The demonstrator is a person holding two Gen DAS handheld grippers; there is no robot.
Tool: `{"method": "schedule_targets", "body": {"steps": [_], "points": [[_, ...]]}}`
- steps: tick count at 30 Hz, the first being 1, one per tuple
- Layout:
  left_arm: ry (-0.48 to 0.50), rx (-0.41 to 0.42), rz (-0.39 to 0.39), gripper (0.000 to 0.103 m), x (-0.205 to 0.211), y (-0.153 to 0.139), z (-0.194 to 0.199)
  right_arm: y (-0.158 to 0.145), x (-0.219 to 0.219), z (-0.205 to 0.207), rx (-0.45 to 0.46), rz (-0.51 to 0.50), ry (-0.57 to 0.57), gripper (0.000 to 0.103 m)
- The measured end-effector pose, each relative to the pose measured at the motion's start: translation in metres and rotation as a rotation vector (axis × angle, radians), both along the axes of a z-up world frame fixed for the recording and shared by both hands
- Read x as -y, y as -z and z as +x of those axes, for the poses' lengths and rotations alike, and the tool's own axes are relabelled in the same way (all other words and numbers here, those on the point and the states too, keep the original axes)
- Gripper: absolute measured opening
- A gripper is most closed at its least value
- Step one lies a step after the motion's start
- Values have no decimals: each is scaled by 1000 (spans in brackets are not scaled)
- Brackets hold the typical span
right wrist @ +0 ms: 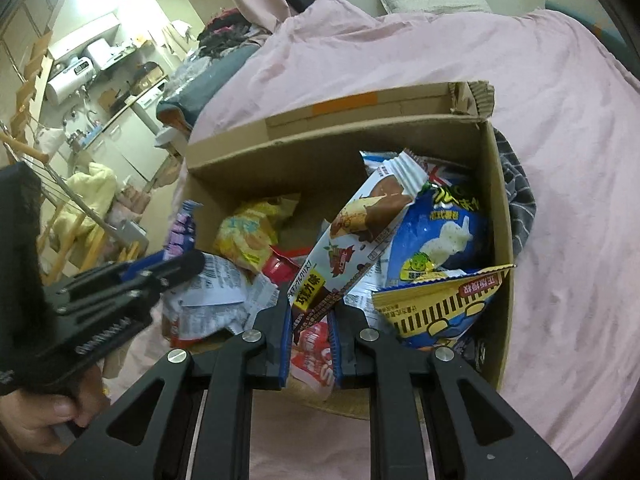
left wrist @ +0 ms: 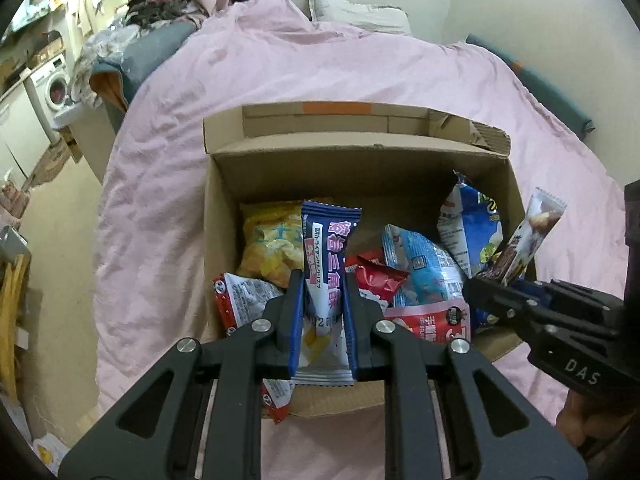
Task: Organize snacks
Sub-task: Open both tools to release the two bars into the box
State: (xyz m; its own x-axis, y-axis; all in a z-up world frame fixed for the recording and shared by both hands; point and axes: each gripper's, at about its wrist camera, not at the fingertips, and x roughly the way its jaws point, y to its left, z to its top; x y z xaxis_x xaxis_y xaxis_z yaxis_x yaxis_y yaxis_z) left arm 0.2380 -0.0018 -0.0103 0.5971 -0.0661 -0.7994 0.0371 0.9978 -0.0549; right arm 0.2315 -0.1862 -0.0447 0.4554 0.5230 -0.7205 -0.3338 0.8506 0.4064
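Fingers (left wrist: 294, 312) of the left gripper (left wrist: 323, 280) clamp an upright dark-blue foil snack packet (left wrist: 326, 264), while the right gripper (right wrist: 312, 304) pinches a tilted brown-and-white chocolate wafer packet (right wrist: 352, 236), both above the open cardboard box (left wrist: 224, 208) on the pink-covered bed (left wrist: 160, 168).

A small home: a pink-quilted bed (left wrist: 320, 72) fills the centre, a white washing machine (left wrist: 56, 88) upper left.
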Motion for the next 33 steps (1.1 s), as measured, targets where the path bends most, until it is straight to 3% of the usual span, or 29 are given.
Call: {"method": "schedule_targets", "body": {"steps": [13,14,18,21,26,33], "points": [[-3,-19,33,17,2,9,2,2,-6,5,-13,-32,12,17],[-4,-20,38,18,2,9,2,3,-6,5,-19,-32,13,17],[-21,-6,79,48,3,8,0,5,-6,8,-33,-36,18,17],[-15,10,75,60,3,4,-1,5,-7,10,-35,-39,16,17],[-33,50,161,61,8,-2,-5,6,-8,12,-40,-43,17,17],[-62,74,118,61,-3,-9,-8,7,-6,14,-55,-15,19,20]]}}
